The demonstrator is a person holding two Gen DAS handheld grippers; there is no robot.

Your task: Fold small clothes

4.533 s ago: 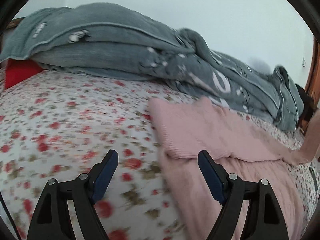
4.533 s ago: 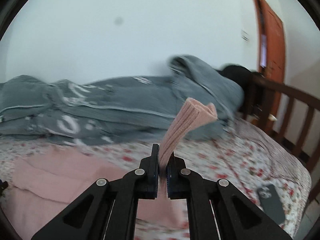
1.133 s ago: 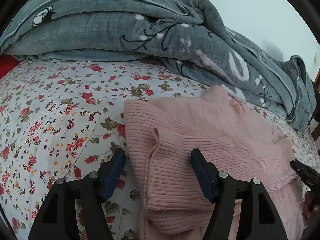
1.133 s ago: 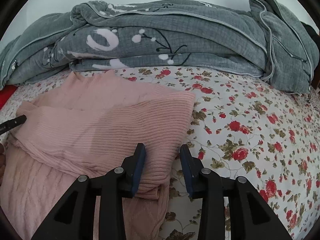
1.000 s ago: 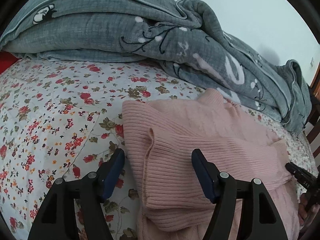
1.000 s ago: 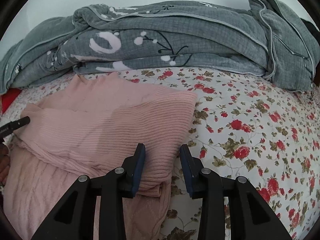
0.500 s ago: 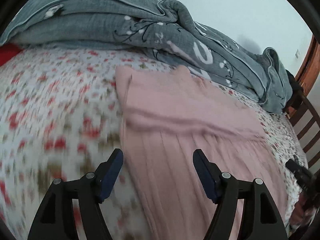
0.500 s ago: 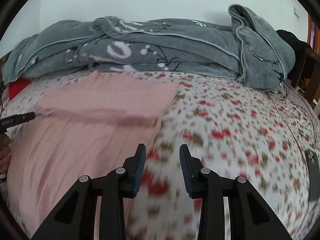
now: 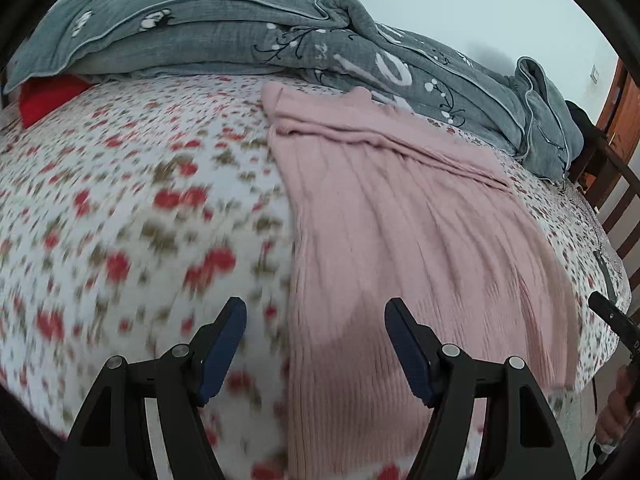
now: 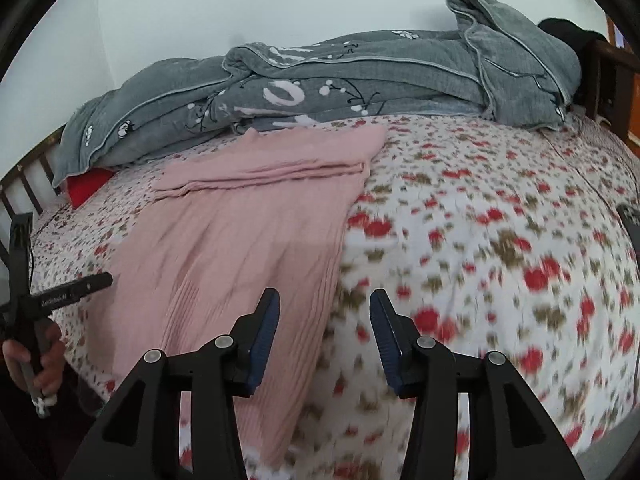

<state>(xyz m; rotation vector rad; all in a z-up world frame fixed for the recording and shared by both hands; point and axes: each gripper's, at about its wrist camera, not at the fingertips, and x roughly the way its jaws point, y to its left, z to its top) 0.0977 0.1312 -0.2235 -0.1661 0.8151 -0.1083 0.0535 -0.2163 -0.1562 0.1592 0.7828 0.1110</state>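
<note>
In the left wrist view the left gripper is seen at 6 o'clock with its jaws spread wide apart and nothing held between them; it is held above the near hem of the sweater, the left edge of which falls between the two fingers. In the right wrist view the right gripper is seen at 6 o'clock, its jaws likewise apart and empty, and the right edge of the sweater runs up just beside its left finger.

The pink ribbed sweater is laid flat on the bedsheet, a white sheet printed with red flowers, and it stretches from 6 o'clock towards 12 o'clock. At its far end both sleeves are folded across the chest in layered bands. The near hem hangs over the edge of the bed.

Beyond the sweater, at 12 o'clock, a grey quilt with white markings is heaped along the wall. A red pillow is partly covered by the quilt at 10 o'clock in the left view. A dark phone lies on the sheet at 3 o'clock in the right view.
</note>
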